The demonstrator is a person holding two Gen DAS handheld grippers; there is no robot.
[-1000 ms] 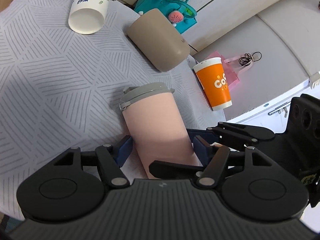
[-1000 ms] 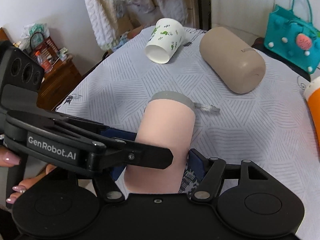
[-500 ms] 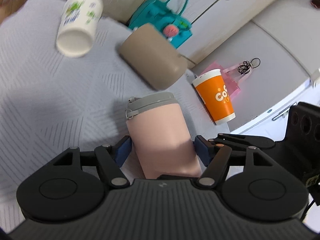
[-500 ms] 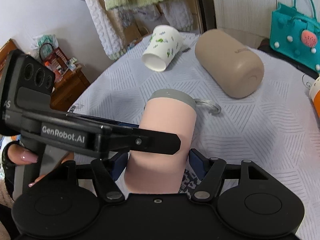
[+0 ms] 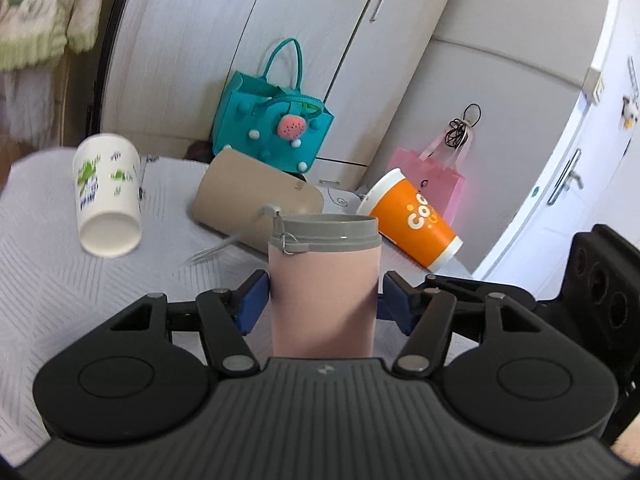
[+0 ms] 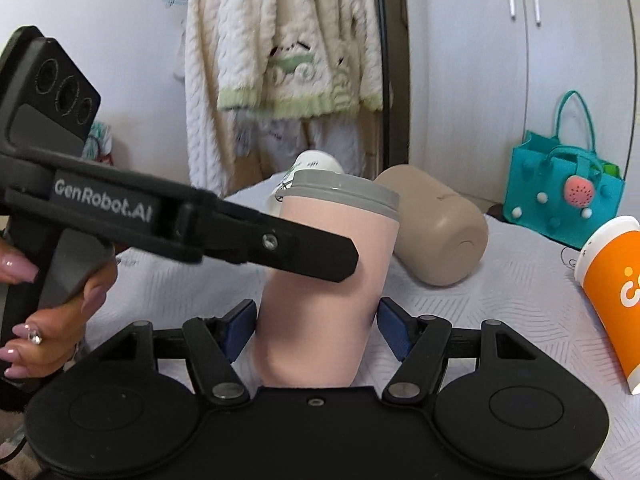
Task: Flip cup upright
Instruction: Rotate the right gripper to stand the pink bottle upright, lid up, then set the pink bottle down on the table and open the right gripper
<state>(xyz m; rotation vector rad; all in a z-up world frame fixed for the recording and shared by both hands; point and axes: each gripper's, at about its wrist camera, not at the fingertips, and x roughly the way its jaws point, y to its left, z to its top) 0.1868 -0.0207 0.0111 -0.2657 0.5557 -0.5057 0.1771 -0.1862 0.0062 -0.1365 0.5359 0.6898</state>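
Left wrist view: the pink cup (image 5: 323, 284) with a grey lid stands upright at frame centre on the patterned bench (image 5: 60, 300). The left claw (image 5: 322, 304) is clamped on its lower body, blue pads (image 5: 252, 304) pressed to both sides. Behind it, a white paper cup (image 5: 107, 200) lies at the left, open mouth toward the camera and empty; a beige cup (image 5: 256, 200) lies on its side at centre; an orange cup (image 5: 412, 222) tilts at the right. A teal bag (image 5: 272, 132) and a pink bag (image 5: 436, 180) sit behind.

Right wrist view: the pink cup (image 6: 332, 280) fills the centre. The right claw (image 6: 316, 328) brackets its base, the left pad touching and the right pad (image 6: 394, 330) just clear. Only here the left claw's arm crosses the cup from the left, held by a hand (image 6: 52, 300), with a knitted sweater (image 6: 288, 48) hanging behind.
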